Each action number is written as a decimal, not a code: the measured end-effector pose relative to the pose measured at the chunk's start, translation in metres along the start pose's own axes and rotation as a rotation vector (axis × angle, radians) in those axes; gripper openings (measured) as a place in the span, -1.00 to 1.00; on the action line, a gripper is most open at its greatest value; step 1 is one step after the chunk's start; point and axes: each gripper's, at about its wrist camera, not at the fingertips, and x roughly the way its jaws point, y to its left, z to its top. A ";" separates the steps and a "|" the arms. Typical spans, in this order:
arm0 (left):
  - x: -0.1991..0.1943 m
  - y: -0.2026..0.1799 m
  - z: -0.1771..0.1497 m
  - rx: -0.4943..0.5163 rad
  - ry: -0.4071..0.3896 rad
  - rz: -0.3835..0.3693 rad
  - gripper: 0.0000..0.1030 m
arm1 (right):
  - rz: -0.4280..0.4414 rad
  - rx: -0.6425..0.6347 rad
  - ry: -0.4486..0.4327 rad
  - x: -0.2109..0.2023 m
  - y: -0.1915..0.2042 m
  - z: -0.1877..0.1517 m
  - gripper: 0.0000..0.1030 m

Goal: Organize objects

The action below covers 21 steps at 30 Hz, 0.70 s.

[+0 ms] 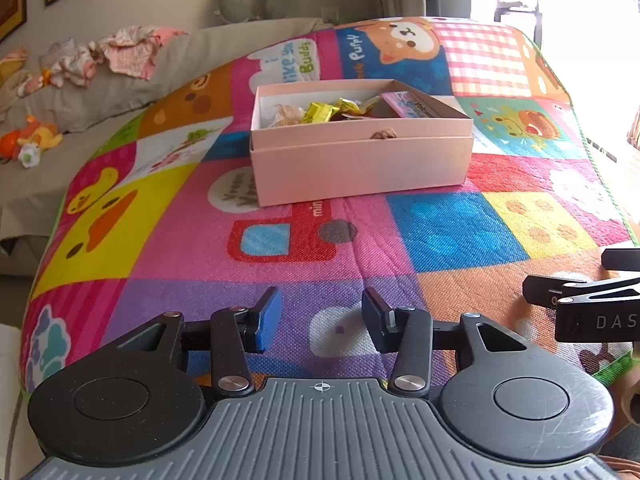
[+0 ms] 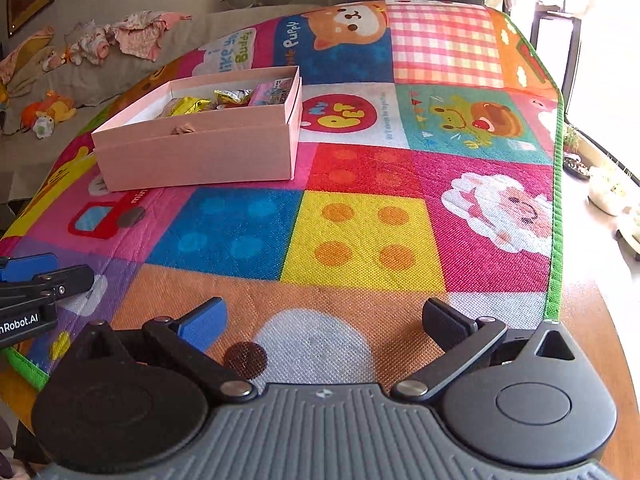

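1. Toys (image 1: 34, 138) and crumpled clothes (image 1: 120, 54) are seen far left on the grey couch (image 1: 100, 100), off the mat (image 1: 200, 216).
2. Box (image 1: 360, 168), pink cardboard, open top, is set on the mat mid-left of centre, well apart from both grippers; wrapped sweets (image 1: 320, 112) and a small pink packet (image 1: 408, 104) are held inside.
3. Box is judged light, stiff but crushable; best taken by a side wall or rim. Wrappers are judged light, crinkly, slippery; to be pinched at a twisted end.
4. Left gripper (image 1: 320, 320) is seen partly open, nothing between the pads, nothing touched, above the mat's near edge.
5. Right gripper (image 2: 324, 320) is spread wide, empty, over the mat just right of the left one.
6. No loose items are seen on the mat; task is judged near done.
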 end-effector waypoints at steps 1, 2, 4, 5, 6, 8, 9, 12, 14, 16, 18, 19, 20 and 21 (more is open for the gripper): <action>0.000 -0.003 -0.001 0.010 -0.010 0.009 -0.10 | -0.001 0.002 -0.001 0.000 0.000 0.000 1.00; 0.000 -0.005 -0.002 0.016 -0.017 0.010 -0.13 | -0.003 0.003 0.002 0.000 0.000 0.001 1.00; 0.002 -0.008 -0.001 0.017 -0.027 0.002 -0.22 | -0.004 0.001 0.010 0.002 0.001 0.004 1.00; 0.003 -0.008 -0.001 0.010 -0.034 -0.004 -0.22 | 0.000 -0.003 0.009 0.003 0.002 0.004 1.00; 0.005 -0.007 -0.001 0.000 -0.042 -0.012 -0.22 | 0.003 -0.005 0.006 0.003 0.002 0.004 1.00; 0.008 -0.006 -0.001 -0.019 -0.061 -0.026 -0.22 | 0.003 -0.007 -0.001 0.004 0.002 0.004 1.00; 0.009 -0.005 -0.002 -0.027 -0.067 -0.031 -0.22 | 0.004 -0.009 -0.006 0.004 0.002 0.003 1.00; 0.009 -0.001 -0.001 -0.040 -0.059 -0.051 -0.21 | 0.011 -0.016 -0.023 0.003 0.002 0.001 1.00; 0.006 0.007 0.002 -0.051 -0.027 -0.072 -0.20 | 0.011 -0.016 -0.018 0.004 0.002 0.001 1.00; 0.002 0.013 0.004 -0.072 0.010 -0.066 -0.29 | 0.007 -0.008 0.005 0.004 0.002 0.005 1.00; -0.002 0.014 0.004 -0.084 0.039 -0.052 -0.29 | -0.007 0.010 0.039 0.005 0.004 0.010 1.00; -0.005 0.014 0.004 -0.087 0.049 -0.044 -0.29 | -0.012 0.022 0.052 0.005 0.006 0.012 1.00; -0.007 0.014 0.003 -0.089 0.057 -0.036 -0.29 | -0.004 0.029 0.059 0.004 0.007 0.014 1.00; -0.009 0.014 0.002 -0.092 0.064 -0.028 -0.29 | 0.020 0.036 0.054 0.002 0.008 0.014 1.00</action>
